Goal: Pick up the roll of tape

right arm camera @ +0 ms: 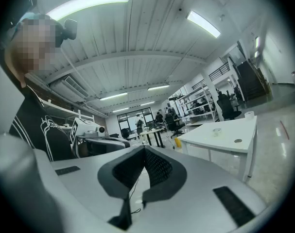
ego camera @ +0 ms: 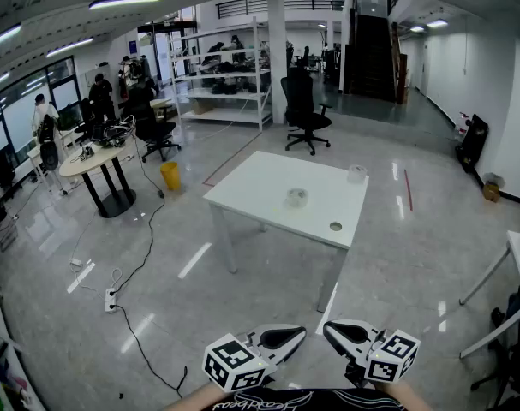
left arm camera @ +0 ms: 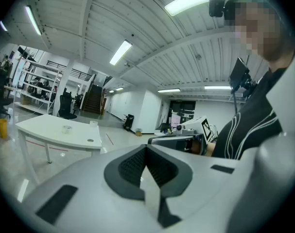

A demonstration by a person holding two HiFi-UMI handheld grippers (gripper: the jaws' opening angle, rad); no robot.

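Note:
The roll of tape (ego camera: 297, 197), clear and small, lies near the middle of a white table (ego camera: 251, 191) some way ahead across the floor. A white roll (ego camera: 356, 173) stands at the table's far right corner, and a small round disc (ego camera: 335, 226) lies near its front edge. My left gripper (ego camera: 299, 333) and right gripper (ego camera: 329, 329) are held low and close to my body, tips turned toward each other, far from the table. Both are shut with nothing between the fingers. The left gripper view shows the tape (left arm camera: 66, 128) at far left; the right gripper view shows it (right arm camera: 216, 130) at right.
A black office chair (ego camera: 304, 110) stands beyond the table, with metal shelves (ego camera: 221, 75) behind it. A yellow bin (ego camera: 170, 175) and a round table (ego camera: 101, 157) are to the left. A cable and power strip (ego camera: 111, 298) lie on the floor. Another table's corner (ego camera: 517, 259) is at right.

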